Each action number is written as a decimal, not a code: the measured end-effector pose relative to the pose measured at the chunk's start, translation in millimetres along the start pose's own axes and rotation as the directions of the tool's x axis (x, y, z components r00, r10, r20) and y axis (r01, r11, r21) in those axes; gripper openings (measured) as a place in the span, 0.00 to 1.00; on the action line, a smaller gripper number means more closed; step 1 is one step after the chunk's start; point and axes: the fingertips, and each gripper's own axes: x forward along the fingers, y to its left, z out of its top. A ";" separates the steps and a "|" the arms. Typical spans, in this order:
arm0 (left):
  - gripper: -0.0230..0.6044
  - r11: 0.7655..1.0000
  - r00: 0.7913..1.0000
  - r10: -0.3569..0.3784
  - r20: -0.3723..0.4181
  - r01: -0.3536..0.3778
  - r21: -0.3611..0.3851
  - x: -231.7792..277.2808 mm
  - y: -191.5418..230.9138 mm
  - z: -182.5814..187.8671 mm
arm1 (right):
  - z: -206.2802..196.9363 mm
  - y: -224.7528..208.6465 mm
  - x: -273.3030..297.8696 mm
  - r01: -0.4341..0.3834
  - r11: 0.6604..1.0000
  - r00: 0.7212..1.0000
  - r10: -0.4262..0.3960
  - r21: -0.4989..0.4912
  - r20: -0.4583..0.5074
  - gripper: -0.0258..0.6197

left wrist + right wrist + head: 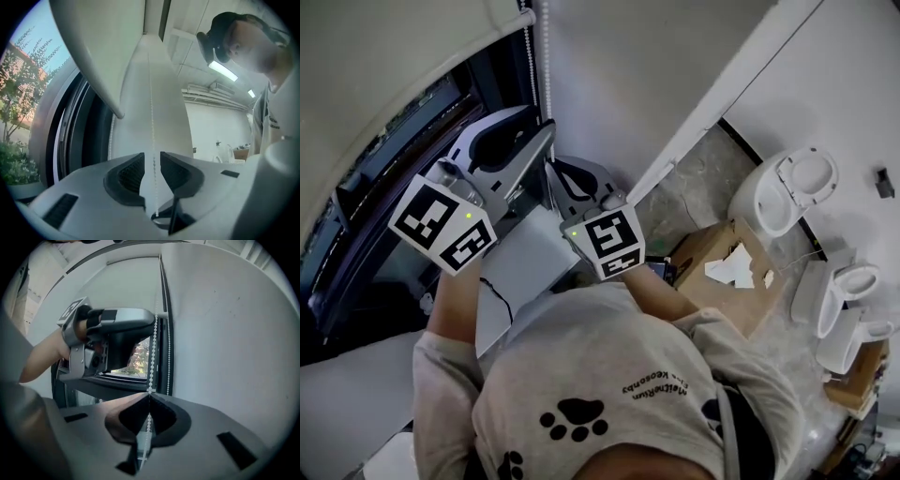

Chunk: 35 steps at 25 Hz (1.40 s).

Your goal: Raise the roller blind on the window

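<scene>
The roller blind (384, 47) hangs partly down over the dark window (356, 216), and its white bead chain (546, 66) drops beside the frame. My left gripper (547, 133) is the higher one and points level at the chain. In the left gripper view the bead chain (151, 103) runs through the gap of the open left gripper (152, 161), and neither pad presses on it. Lower down, my right gripper (551, 174) is shut on the chain. The right gripper view shows the right gripper (149, 393) pinching the bead chain (152, 362), with the left gripper (122, 329) above it.
A white wall (656, 56) stands right of the chain. On the floor at the right are white ceramic toilet bowls (792, 187) and an open cardboard box (731, 272). A pale window sill (525, 272) lies under the grippers. Trees (18, 108) show outside.
</scene>
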 end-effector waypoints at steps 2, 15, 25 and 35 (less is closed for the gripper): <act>0.19 1.000 1.000 0.000 0.018 0.000 0.009 7.4 0.5 11.9 | -0.2 -2.1 1.6 -0.005 1.000 1.000 0.005 -0.002 0.003 0.05; 0.05 0.997 0.996 0.076 -0.053 -0.075 0.022 22.0 6.0 -7.1 | -23.7 -7.3 11.2 -0.059 0.998 0.998 0.058 -0.030 -0.033 0.05; 0.05 0.988 0.987 0.121 -0.109 -0.130 -0.079 15.1 10.9 -82.8 | -99.5 1.1 18.4 -0.071 0.997 0.985 0.071 0.004 -0.156 0.05; 0.05 0.983 0.980 0.137 -0.143 -0.153 -0.104 8.2 2.9 -146.7 | -162.8 4.3 15.6 -0.030 0.999 0.977 0.032 0.015 -0.211 0.05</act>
